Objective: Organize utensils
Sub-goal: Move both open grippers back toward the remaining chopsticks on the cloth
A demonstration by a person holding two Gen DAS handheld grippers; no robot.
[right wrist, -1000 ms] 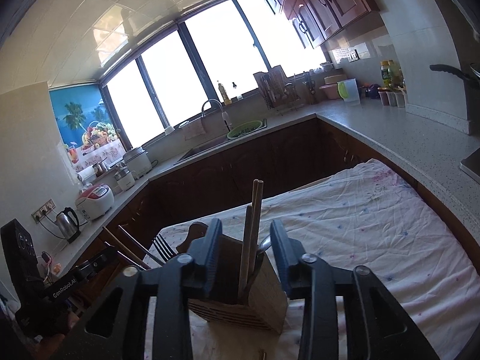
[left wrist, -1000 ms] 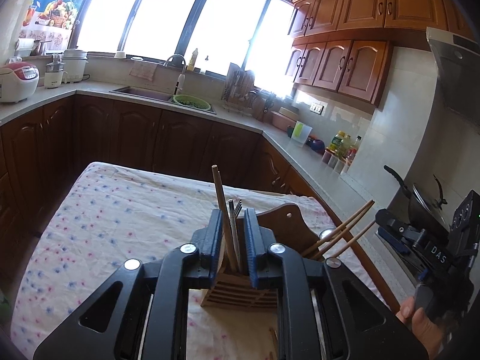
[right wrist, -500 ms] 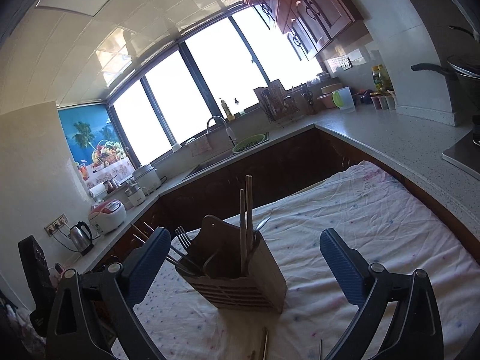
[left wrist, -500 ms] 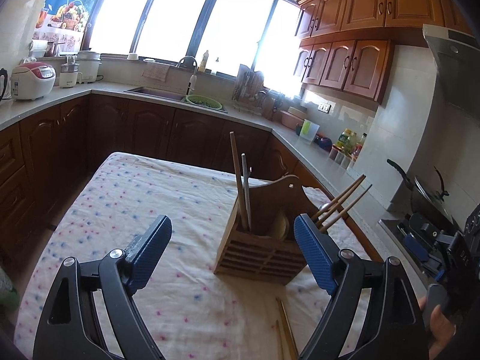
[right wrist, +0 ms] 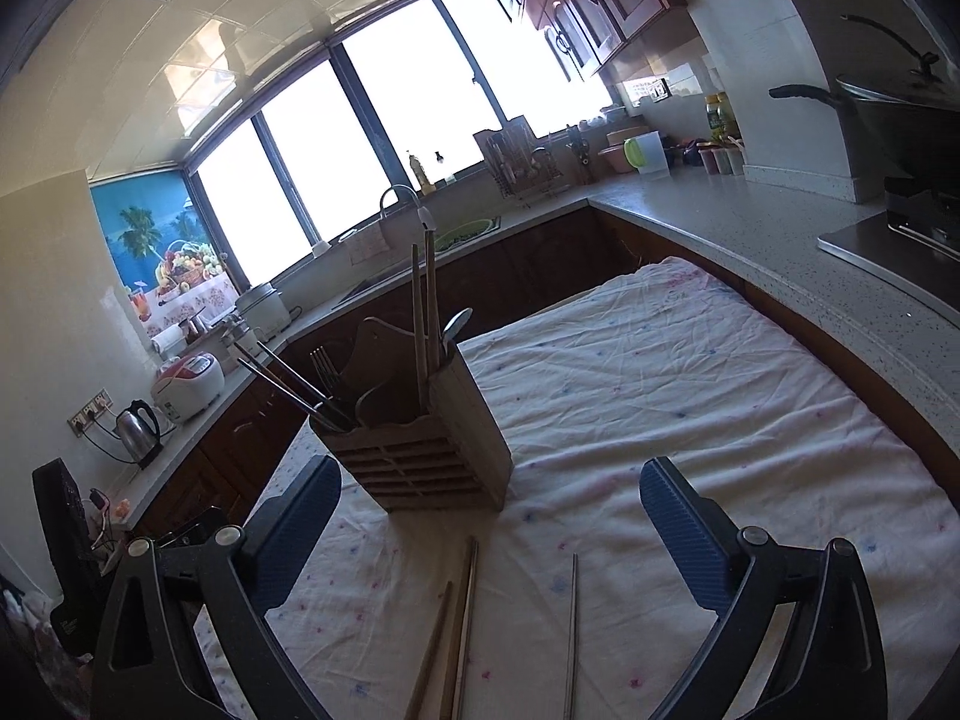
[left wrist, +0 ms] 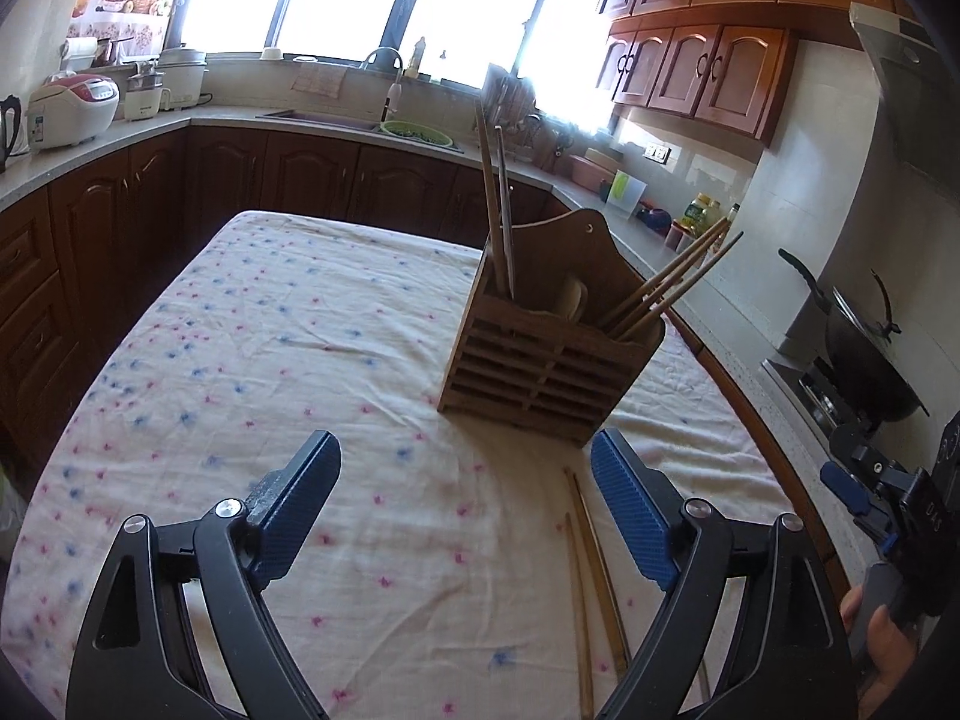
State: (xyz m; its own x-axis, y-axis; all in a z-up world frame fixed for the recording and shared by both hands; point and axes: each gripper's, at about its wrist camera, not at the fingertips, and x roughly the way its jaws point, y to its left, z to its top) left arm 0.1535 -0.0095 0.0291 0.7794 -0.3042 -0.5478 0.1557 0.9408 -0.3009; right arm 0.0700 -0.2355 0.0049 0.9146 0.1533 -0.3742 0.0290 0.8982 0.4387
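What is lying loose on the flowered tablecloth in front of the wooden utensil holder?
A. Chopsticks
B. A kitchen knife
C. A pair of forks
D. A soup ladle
A. Thin wooden chopsticks lie flat on the tablecloth just in front of the wooden utensil holder, with a slimmer metal chopstick beside them; no fork, ladle or knife lies on the cloth.

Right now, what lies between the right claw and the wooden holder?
Right wrist view: two wooden chopsticks and a metal one on the cloth before the holder.
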